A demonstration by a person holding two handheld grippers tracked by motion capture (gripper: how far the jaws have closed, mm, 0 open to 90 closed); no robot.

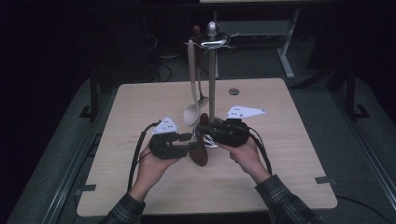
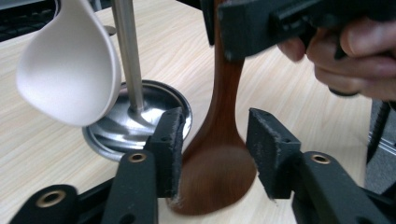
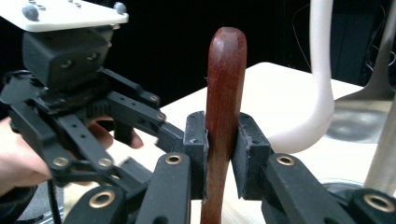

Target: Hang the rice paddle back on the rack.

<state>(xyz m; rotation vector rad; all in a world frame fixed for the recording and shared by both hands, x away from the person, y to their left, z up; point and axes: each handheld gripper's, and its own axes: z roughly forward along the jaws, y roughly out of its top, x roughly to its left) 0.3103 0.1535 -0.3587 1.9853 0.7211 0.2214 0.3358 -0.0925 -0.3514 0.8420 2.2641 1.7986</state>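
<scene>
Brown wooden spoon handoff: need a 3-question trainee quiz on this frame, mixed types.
1. True or false: the right tool is shut on the handle of the brown wooden spoon.
2. How do the left tool's pads stand at the spoon's bowl? A) clamped on both sides B) spread, with a gap at one pad
3. What hangs from the metal stand beside the pole?

Key: 1 true. 2 B. 3 a white spoon.
</scene>
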